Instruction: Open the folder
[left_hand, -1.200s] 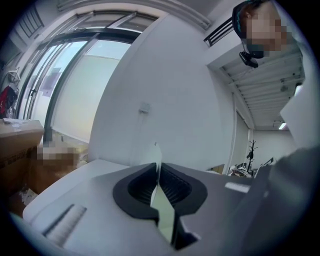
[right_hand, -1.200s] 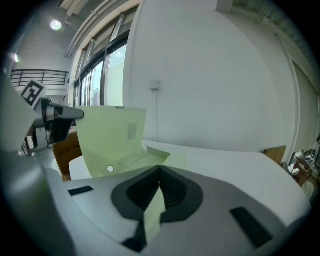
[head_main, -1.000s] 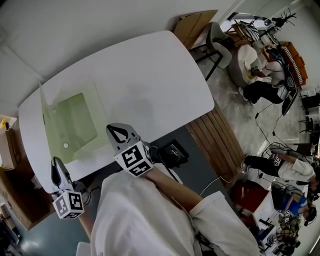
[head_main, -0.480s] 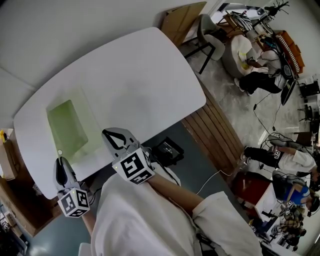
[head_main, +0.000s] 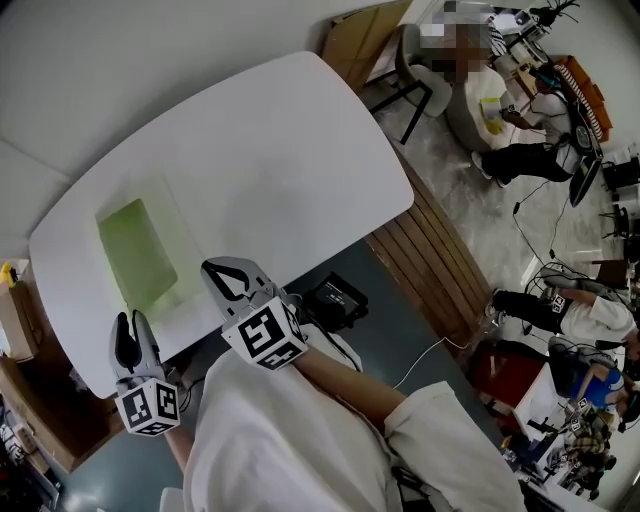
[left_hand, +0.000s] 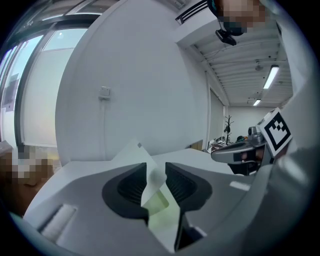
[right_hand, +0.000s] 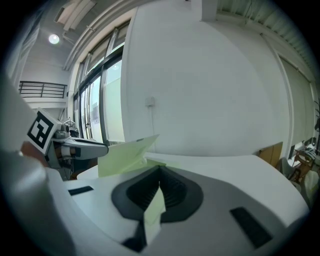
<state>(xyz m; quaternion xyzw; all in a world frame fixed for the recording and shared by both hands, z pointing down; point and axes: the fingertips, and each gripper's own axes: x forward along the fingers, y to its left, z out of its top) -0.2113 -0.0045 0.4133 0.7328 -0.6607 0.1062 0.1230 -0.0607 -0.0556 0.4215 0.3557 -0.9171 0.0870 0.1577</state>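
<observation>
Pinning the folder (head_main: 138, 252) at its near edge, our right gripper (head_main: 215, 272) had its fingers pressed together on a thin leaf of it. We judged this was meant to keep one half down on the table (head_main: 300, 150) while the other half was raised. Our left gripper (head_main: 130, 325) hung at the table's near left edge, by the folder's near corner. Its fingers had just been opening and stood spread, with a pale corner of the cover between them. That corner leaned on one finger and did not look squeezed.

From the head view we could place the folder on the left part of the table, a green sheet under a clear cover, with both grippers side by side at its near edge. That view gave us nothing sure about either grip. The left gripper view showed the gap between its fingers and the loose sheet standing in it. The right gripper view showed the tight pinch, and also a green flap (right_hand: 127, 155) tilted up off the table toward the left gripper, which from above looked nearly flat. We judged the folder only partly opened, and with the left fingers slack the cover might drop back.
</observation>
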